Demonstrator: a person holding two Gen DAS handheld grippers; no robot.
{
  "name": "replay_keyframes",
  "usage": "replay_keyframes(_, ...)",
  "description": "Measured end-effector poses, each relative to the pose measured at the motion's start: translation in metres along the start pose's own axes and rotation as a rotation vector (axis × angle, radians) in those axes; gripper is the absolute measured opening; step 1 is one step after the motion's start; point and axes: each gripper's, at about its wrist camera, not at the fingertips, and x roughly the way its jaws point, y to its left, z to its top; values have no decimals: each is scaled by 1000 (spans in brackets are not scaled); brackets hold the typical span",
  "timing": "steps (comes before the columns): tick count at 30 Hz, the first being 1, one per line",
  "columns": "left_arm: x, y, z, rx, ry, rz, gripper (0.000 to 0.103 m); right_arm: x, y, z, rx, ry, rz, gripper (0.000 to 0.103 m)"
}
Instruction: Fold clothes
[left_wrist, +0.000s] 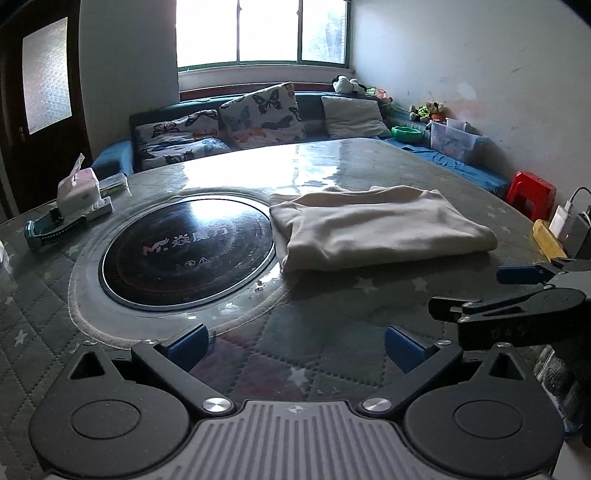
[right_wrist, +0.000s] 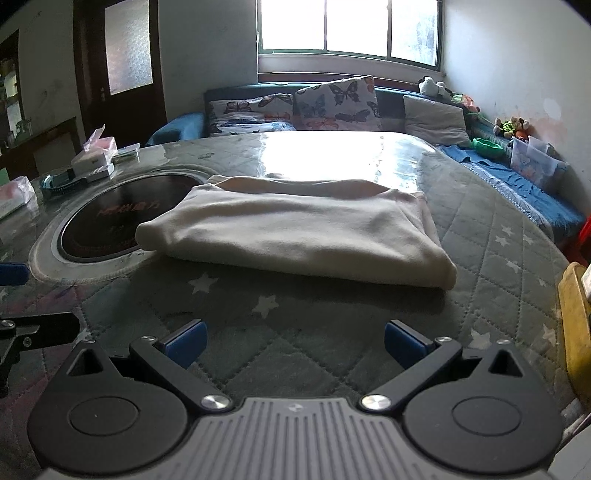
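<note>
A cream garment (right_wrist: 295, 236) lies folded into a thick rectangular bundle on the bench (right_wrist: 480, 258), which is covered with a grey quilted cloth printed with white stars under a clear glossy sheet. The round black cooktop (left_wrist: 188, 251) set into the bench serves as the landmark: the garment lies just beside it, and one corner of the fabric overlaps the cooktop's pale rim. In the right wrist view the bundle's folded edge faces the camera and its layered edges face the window (right_wrist: 347, 29).

The left tool (left_wrist: 295, 345) hovers low over the bench on the near side of the cooktop, its blue-padded jaws spread wide and holding nothing; it is apart from the garment. The right tool (right_wrist: 295, 341) is likewise released, jaws wide apart and empty, directly in front of the garment's near edge but not touching it. In the left wrist view the right tool's black finger and blue pad enter from the side, beyond the garment from the cooktop.

On the far side of the cooktop from the garment stand a tissue box (left_wrist: 79, 188) and a teal strap-like object (left_wrist: 40, 230), near the bench edge. Beyond the bench, past the cooktop, a blue sofa carries butterfly-print cushions (left_wrist: 258, 114) below the window.
</note>
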Motion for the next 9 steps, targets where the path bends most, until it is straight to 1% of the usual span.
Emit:
replay_keyframes(3, 1, 0, 0, -18, 4, -7, 103, 0, 0, 0, 4, 0, -6, 103)
replay_keyframes(9, 4, -3, -1, -13, 0, -3, 103, 1, 0, 0, 6, 3, -7, 103)
